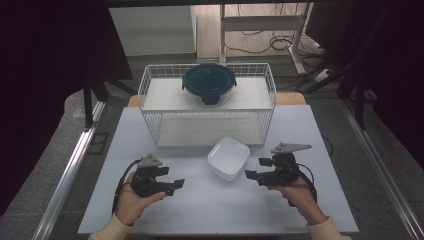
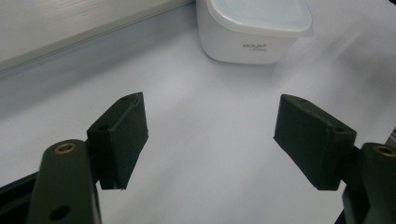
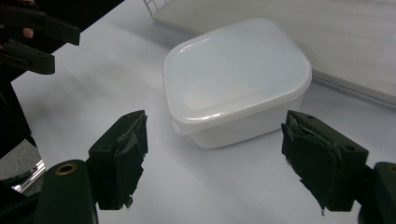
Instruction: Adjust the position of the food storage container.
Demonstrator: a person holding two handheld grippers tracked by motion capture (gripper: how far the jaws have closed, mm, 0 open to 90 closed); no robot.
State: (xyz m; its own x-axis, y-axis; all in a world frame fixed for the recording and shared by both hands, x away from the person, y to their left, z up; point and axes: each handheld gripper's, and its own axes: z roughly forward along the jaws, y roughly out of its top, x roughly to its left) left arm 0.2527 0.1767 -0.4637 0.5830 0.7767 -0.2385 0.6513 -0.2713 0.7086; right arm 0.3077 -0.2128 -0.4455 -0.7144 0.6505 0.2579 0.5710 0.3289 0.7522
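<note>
White plastic, lid on: the square container [image 1: 229, 158] sits on the pale table [image 1: 200, 205], just in front of the wire basket [image 1: 150, 82], between the two grippers. On the person's left, the left gripper [image 1: 172, 185] is held low over the table with its jaws spread wide and nothing between them; in the left gripper view those jaws frame bare tabletop, and the container [image 2: 254, 28] lies farther off, toward the upper right, well apart from the pads. Over on the right, the right gripper [image 1: 257, 169] points in at the container from its side, jaws gaping too, empty; in the right gripper view the container [image 3: 236, 79] fills the space ahead of the pads, close but untouched. Up on the basket's shelf, a round glass bowl with a dark blue lid [image 1: 208, 82] stands alone, clips down. Both hands hold their tools near the table's front edge.
</note>
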